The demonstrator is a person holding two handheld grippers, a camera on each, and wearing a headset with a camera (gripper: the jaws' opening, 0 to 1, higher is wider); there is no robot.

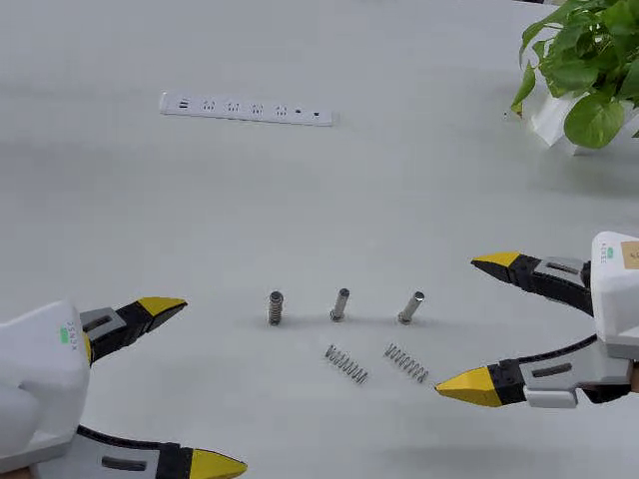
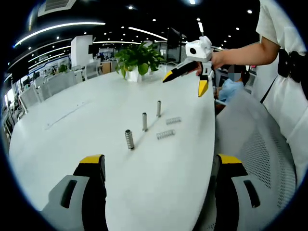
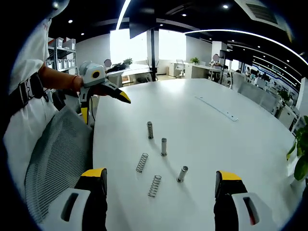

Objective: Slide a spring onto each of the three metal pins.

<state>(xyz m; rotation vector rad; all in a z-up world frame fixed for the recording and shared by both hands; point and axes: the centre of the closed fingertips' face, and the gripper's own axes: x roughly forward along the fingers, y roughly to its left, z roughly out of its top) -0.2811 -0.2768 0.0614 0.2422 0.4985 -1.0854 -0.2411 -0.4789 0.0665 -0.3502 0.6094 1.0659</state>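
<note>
Springs (image 1: pixel 345 364): two lying loose on bench (image 1: pixel 300 200), just in front of bare pins (image 1: pixel 339 304). You are holding left tongs (image 1: pixel 215 383) and right tongs (image 1: pixel 457 324) spread, empty. Be pinching one softly, in its middle.

Cannot see the rear of the left gripper (image 1: pixel 215 383), left of the middle pin (image 1: pixel 339 304): cut by the bottom and left edges. Same for the right gripper (image 1: pixel 456 324), right of that pin, cut by the right edge. Far beyond the pin to the right, can see only part of the plant (image 1: pixel 584 70). Cannot read the marks on the power strip (image 1: pixel 247 109) beyond the pin: too small.
</note>
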